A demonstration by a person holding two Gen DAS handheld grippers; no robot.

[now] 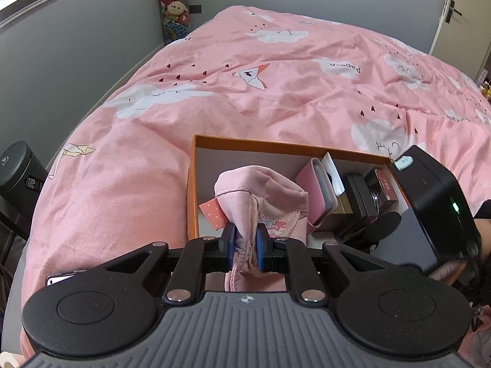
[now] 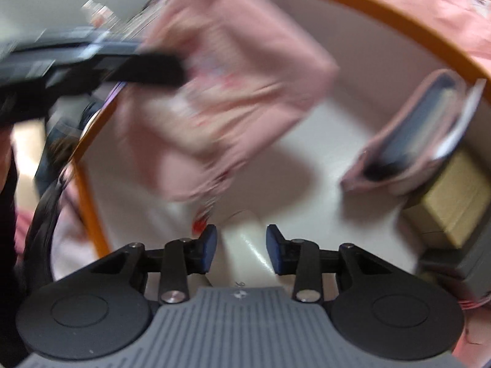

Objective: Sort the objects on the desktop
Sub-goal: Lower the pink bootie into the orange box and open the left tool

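Pink cloth (image 1: 260, 196), a small garment with a printed cartoon patch, hung bunched over the orange box (image 1: 196, 141), which sat on the bed with the pink cloud-print duvet (image 1: 276, 92). The left gripper (image 1: 245, 250) had its jaws pinching a fold of the cloth tight between the blue pads (image 1: 229, 247), so the fabric stood up in a loose hump above the box's white floor rather than lying flat. Held that way, the cloth seemed to be on its way down into the empty left part of the box, the only bare space left.

Against the right side of the box leaned a pink case (image 1: 314, 193) with a white card (image 1: 333, 171) behind it, then a black box (image 1: 360, 196) and a small reddish carton (image 1: 386, 184); they stood on edge, packed close, probably to save room for the soft item.

The right gripper (image 2: 241, 253) pointed down into the same box, its jaws part spread. A white rounded object (image 2: 245, 245) lay between the pads (image 2: 210, 248), but the view was blurred and I could not tell whether they pressed on it. In that view the cloth (image 2: 221, 92) and the left gripper's black finger (image 2: 147, 67) were smeared by motion, and the pink case (image 2: 408, 141) rested on a tan carton (image 2: 454, 202).
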